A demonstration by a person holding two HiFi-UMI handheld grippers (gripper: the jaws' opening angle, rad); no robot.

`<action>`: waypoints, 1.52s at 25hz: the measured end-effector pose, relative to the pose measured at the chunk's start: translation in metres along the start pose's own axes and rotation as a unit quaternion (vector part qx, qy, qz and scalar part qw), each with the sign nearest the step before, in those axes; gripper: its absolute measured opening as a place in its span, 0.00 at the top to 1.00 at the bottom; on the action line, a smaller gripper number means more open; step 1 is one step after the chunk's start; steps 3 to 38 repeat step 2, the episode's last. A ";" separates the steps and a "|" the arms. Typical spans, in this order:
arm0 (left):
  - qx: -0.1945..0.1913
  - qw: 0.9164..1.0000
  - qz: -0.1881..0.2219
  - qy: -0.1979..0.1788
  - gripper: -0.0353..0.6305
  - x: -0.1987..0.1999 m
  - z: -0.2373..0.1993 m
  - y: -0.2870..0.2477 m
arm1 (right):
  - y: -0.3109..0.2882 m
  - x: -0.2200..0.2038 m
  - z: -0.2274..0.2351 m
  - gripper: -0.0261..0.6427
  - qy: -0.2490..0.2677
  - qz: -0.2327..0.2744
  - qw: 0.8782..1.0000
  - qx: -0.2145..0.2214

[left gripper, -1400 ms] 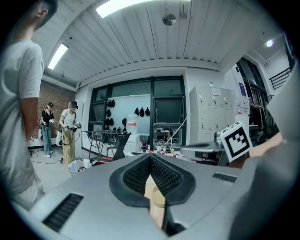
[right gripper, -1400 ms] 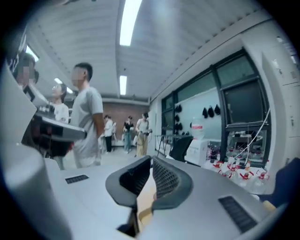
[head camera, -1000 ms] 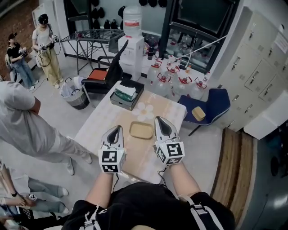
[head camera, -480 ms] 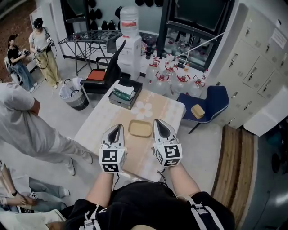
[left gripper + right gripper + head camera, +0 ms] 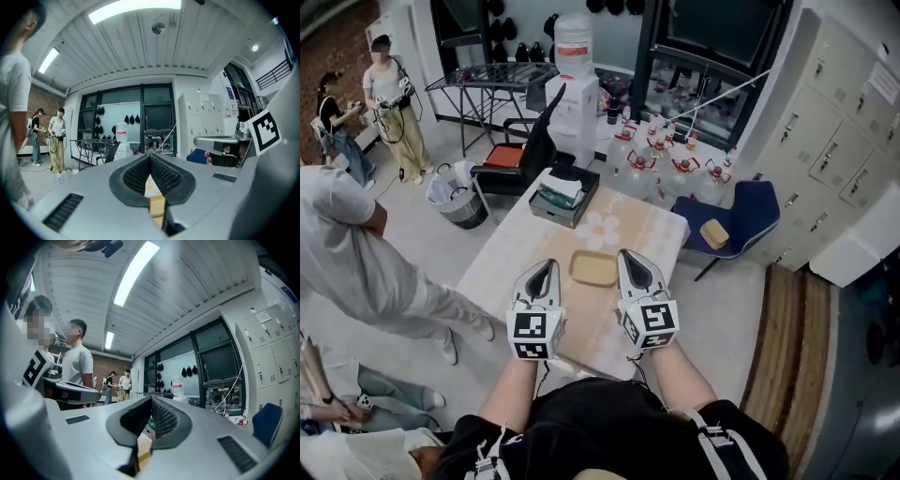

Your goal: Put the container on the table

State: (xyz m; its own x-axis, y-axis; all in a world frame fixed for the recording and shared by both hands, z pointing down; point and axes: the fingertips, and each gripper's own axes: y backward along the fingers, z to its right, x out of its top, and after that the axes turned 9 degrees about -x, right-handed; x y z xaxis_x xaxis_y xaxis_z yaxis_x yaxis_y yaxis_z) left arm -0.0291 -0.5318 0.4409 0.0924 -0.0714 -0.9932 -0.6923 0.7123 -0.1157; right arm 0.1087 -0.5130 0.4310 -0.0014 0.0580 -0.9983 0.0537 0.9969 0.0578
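Container (image 5: 593,269) lies flat on table (image 5: 511,253), centre frame, between the tips of left gripper (image 5: 544,270) and right gripper (image 5: 630,257). Neither touches it. Both claws are pressed together and empty. A second tan box (image 5: 712,235) sits on chair (image 5: 752,208), right of centre.

Risk: reaching in with jaws unopened would likely shove the container up-frame rather than grip it.

Risk: unclear which tan item is meant, so a wrong pick is possible.

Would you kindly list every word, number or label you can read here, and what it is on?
Nothing can be read.
Door labels on the lockers: too small.
Label on the water bottle: blurred.
The wall notice in the right gripper view: too small.
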 end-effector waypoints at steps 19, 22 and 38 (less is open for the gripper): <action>-0.001 1.000 -0.001 0.000 0.93 0.000 0.000 -0.001 | -0.001 0.000 0.000 0.94 0.001 0.000 1.000 0.002; -0.001 1.000 -0.001 0.000 0.93 0.000 0.000 -0.001 | -0.001 0.000 0.000 0.94 0.001 0.000 1.000 0.002; -0.001 1.000 -0.001 0.000 0.93 0.000 0.000 -0.001 | -0.001 0.000 0.000 0.94 0.001 0.000 1.000 0.002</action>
